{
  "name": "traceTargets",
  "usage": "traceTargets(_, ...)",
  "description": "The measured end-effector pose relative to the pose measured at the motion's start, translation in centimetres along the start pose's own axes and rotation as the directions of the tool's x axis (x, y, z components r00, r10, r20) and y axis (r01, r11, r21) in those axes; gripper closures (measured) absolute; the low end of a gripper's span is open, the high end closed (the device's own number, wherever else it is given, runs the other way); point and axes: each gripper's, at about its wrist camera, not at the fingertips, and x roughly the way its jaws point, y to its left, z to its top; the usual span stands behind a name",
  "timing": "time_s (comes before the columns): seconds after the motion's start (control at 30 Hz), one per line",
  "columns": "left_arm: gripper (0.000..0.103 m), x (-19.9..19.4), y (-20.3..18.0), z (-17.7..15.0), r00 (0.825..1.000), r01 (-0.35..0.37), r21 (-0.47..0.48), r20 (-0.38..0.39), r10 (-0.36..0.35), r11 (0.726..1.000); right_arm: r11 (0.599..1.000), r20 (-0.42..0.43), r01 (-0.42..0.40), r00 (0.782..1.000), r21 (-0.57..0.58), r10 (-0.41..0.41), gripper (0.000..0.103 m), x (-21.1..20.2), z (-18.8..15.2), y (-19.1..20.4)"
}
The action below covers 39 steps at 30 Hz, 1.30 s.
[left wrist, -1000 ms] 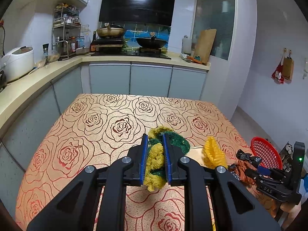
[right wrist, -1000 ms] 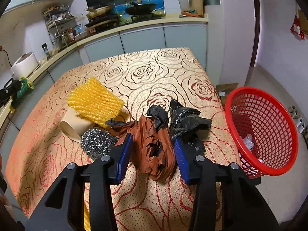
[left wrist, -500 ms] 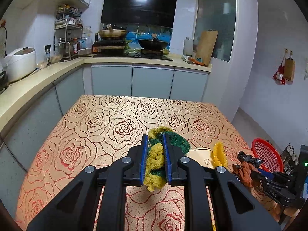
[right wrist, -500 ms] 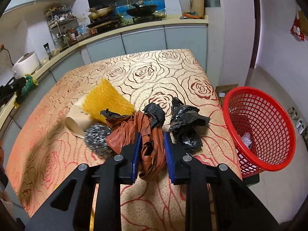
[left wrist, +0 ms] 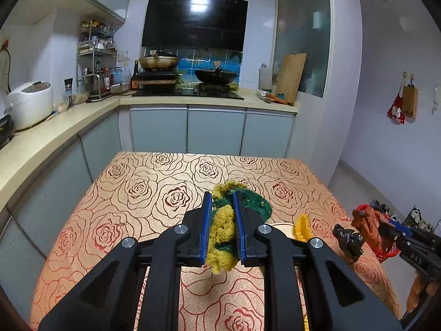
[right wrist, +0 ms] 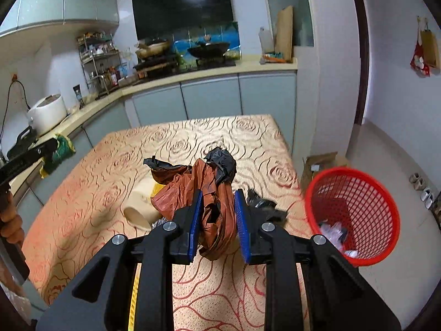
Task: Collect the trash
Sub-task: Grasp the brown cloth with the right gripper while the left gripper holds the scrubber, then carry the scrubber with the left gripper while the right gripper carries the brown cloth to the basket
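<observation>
My left gripper (left wrist: 222, 207) is shut on a yellow and green scouring sponge (left wrist: 222, 230) and holds it above the rose-patterned table (left wrist: 143, 193). My right gripper (right wrist: 218, 204) is shut on a crumpled brown plastic bag (right wrist: 212, 193) with a black piece at its top, lifted off the table; it also shows in the left wrist view (left wrist: 370, 227). A red mesh basket (right wrist: 355, 215) with some trash in it stands on the floor to the right of the table. A black plastic bag (right wrist: 261, 202) lies at the table's right edge.
A beige paper cup (right wrist: 140, 204) and a yellow mesh (left wrist: 301, 227) lie on the table near the bags. A cardboard box (right wrist: 319, 164) stands on the floor behind the basket. Counters with a rice cooker (left wrist: 27, 104) run along the left and back.
My right gripper closed on the brown bag and lifted it off the table. The left gripper rose a little, still holding the sponge.
</observation>
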Motion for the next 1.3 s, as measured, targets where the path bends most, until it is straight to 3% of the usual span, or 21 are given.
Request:
traceTargets(0.4,0.088,1.0,-4.0,1.2,0.998,0.058,0.056,-0.002,-0.058,0.997,0.997,0.059,0.062,0.996,0.052,-0.065,0.079,-1.9,1.6,-3.4)
traceTargets(0.8,0.088,2.0,-10.5,2.7,0.984,0.173,0.127,0.008,-0.175,0.977,0.979,0.1,0.154,0.981,0.133,-0.168,0.079,-4.4,1.8,-8.8)
traceTargets(1.1,0.088,2.9,-16.6,3.9,0.958,0.283,0.159,0.008,-0.288,0.946,0.949,0.113,0.242,0.957,0.201,-0.268,0.079,-6.3,1.4,-13.1)
traceTargets(1.3,0.088,4.2,-21.0,4.3,0.927,0.374,0.146,-0.02,-0.375,0.916,0.924,0.094,0.295,0.941,0.242,-0.325,0.079,-7.0,0.5,-15.8)
